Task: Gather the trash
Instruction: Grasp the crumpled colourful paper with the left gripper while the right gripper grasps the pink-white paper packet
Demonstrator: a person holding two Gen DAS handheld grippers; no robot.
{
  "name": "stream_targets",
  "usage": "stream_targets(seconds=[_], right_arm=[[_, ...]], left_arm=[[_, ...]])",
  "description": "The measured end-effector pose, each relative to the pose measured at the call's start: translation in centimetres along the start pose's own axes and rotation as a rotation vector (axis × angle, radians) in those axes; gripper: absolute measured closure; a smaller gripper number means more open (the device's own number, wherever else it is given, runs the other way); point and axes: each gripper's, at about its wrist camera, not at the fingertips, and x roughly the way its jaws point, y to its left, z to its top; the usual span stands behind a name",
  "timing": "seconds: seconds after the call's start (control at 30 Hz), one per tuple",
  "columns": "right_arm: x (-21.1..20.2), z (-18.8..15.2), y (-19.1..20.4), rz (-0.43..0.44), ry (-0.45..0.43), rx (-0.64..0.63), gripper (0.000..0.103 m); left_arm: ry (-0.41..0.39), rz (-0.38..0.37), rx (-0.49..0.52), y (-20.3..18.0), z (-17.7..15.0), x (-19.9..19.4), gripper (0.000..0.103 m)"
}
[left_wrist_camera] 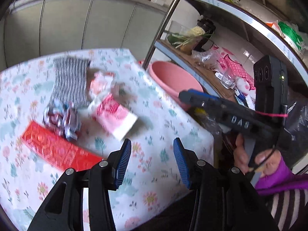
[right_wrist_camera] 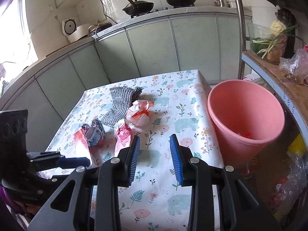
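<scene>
Trash lies on the floral tablecloth (right_wrist_camera: pixel 182 104): a crumpled white-and-red bag (right_wrist_camera: pixel 140 113), a pink-and-white packet (right_wrist_camera: pixel 124 134), a crumpled patterned wrapper (right_wrist_camera: pixel 94 132) and a flat red box (left_wrist_camera: pixel 57 150). In the left wrist view the same bag (left_wrist_camera: pixel 100 82), packet (left_wrist_camera: pixel 115 117) and wrapper (left_wrist_camera: pixel 61 119) are blurred. A pink bin (right_wrist_camera: pixel 244 119) stands off the table's right edge with a red scrap inside. My left gripper (left_wrist_camera: pixel 152 154) hovers open and empty just short of the packet. My right gripper (right_wrist_camera: pixel 155 144) is open and empty over bare cloth, left of the bin.
A grey striped cloth (right_wrist_camera: pixel 119 104) lies at the back of the trash. A metal shelf rack (right_wrist_camera: pixel 269 71) with greens, bags and a glass stands right of the bin. Kitchen cabinets (right_wrist_camera: pixel 150 46) with pans on the counter lie behind the table. A hand in a purple sleeve (left_wrist_camera: pixel 273 173) holds the other gripper.
</scene>
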Motion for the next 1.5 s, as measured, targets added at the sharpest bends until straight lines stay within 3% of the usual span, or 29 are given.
stream_targets(seconds=[0.17,0.37,0.63,0.8,1.07,1.17,1.33,1.5], right_arm=[[1.3,0.1,0.1,0.018,0.028,0.008,0.07],[2.6,0.3,1.0,0.039,0.052,-0.018,0.07],[3.9,0.5,1.6,0.058,0.079,-0.031,0.07],[4.8,0.3,2.1,0.077,0.103,-0.042,0.07],[6.3,0.1,2.9,0.126,0.133,-0.053,0.07],[6.7,0.0,3.2,0.137,0.143,-0.059,0.07],[7.2,-0.2,3.2,0.139,0.159,-0.067,0.07],[8.1,-0.7,3.0,0.148,0.198,-0.049,0.07]], left_arm=[[0.052,-0.041,-0.047,1.8,-1.2,0.2,0.06],[0.079,0.014,-0.111,4.1,-1.7,0.9,0.061],[0.042,0.153,-0.144,7.4,-1.2,-0.2,0.06],[0.007,0.284,-0.213,10.4,-0.3,-1.2,0.059],[-0.076,0.155,-0.416,13.0,1.7,-2.9,0.058],[-0.075,0.173,-0.461,13.3,2.8,-2.2,0.058],[-0.019,0.192,-0.47,13.2,3.6,-0.2,0.058],[-0.03,0.231,-0.403,12.4,3.3,0.1,0.055]])
